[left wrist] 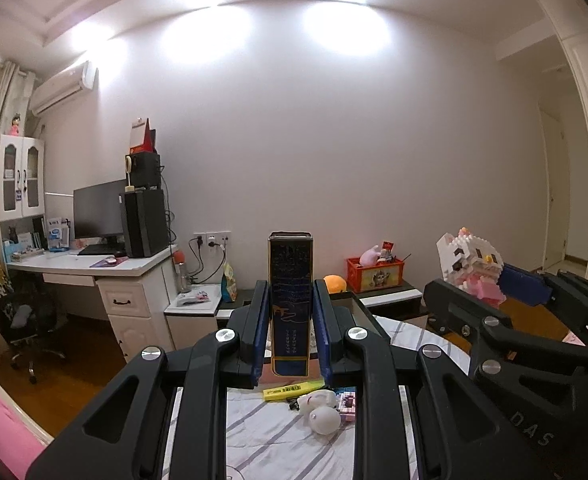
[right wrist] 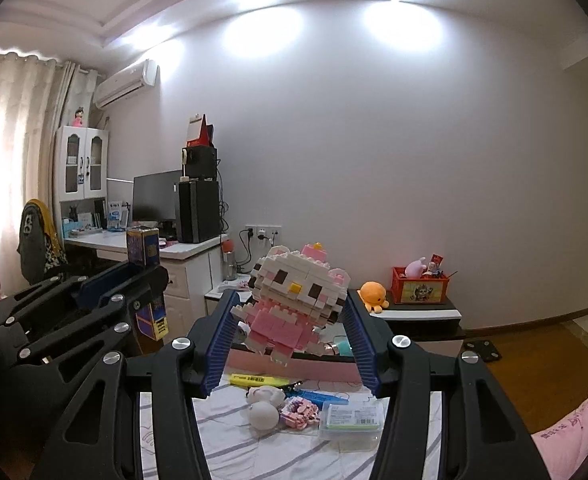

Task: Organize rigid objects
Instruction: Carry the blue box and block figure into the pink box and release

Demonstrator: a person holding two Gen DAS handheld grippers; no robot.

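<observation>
My left gripper (left wrist: 289,296) is shut on a tall dark blue tin (left wrist: 289,300), held upright above the bed; the same tin (right wrist: 143,248) shows at the left in the right wrist view, where the gripper's tips are hidden behind its own frame. My right gripper (right wrist: 289,312) is shut on a pink and white brick-built cat figure (right wrist: 294,300), gripped by its sides and lifted; that figure (left wrist: 474,268) also shows at the right in the left wrist view. Below lie a yellow highlighter (left wrist: 291,391), a white squishy toy (right wrist: 263,408) and a small pink brick piece (right wrist: 300,410).
A clear plastic box (right wrist: 352,420) and a blue flat item (right wrist: 318,395) lie on the striped bed sheet (right wrist: 221,440). A pink box rim (right wrist: 294,366) stands beyond them. A dark side table (right wrist: 418,314) carries an orange plush and a red crate. A white desk (left wrist: 93,268) stands left.
</observation>
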